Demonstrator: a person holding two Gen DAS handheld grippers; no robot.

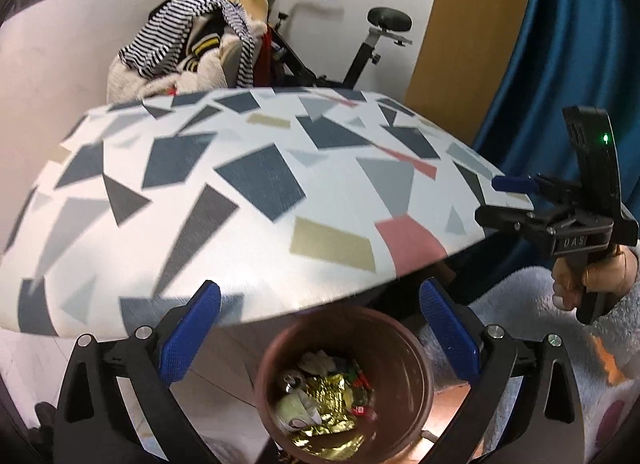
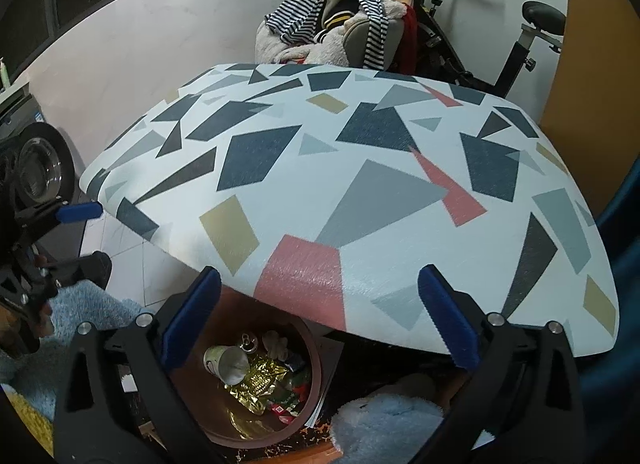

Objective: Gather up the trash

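Note:
A brown round bin (image 1: 404,348) stands on the floor just under the near edge of the patterned table (image 1: 256,200). Inside it lie a gold foil wrapper (image 1: 324,396), a pale cup, crumpled tissue and small coloured wrappers. My left gripper (image 1: 320,334) hovers over the bin, jaws wide open and empty. In the right wrist view the same bin (image 2: 316,364) holds a tipped cup (image 2: 224,362) and the gold foil (image 2: 260,384). My right gripper (image 2: 320,318) is above the table edge, open and empty. A hand grips its handle (image 1: 592,272) at the right.
An exercise bike (image 1: 372,52) and a chair heaped with striped clothes (image 1: 188,48) stand behind the table. A blue curtain (image 1: 560,44) hangs at the right beside a wooden panel. A fluffy pale blue rug (image 2: 384,420) lies by the bin. A washing machine door (image 2: 38,172) is at the left.

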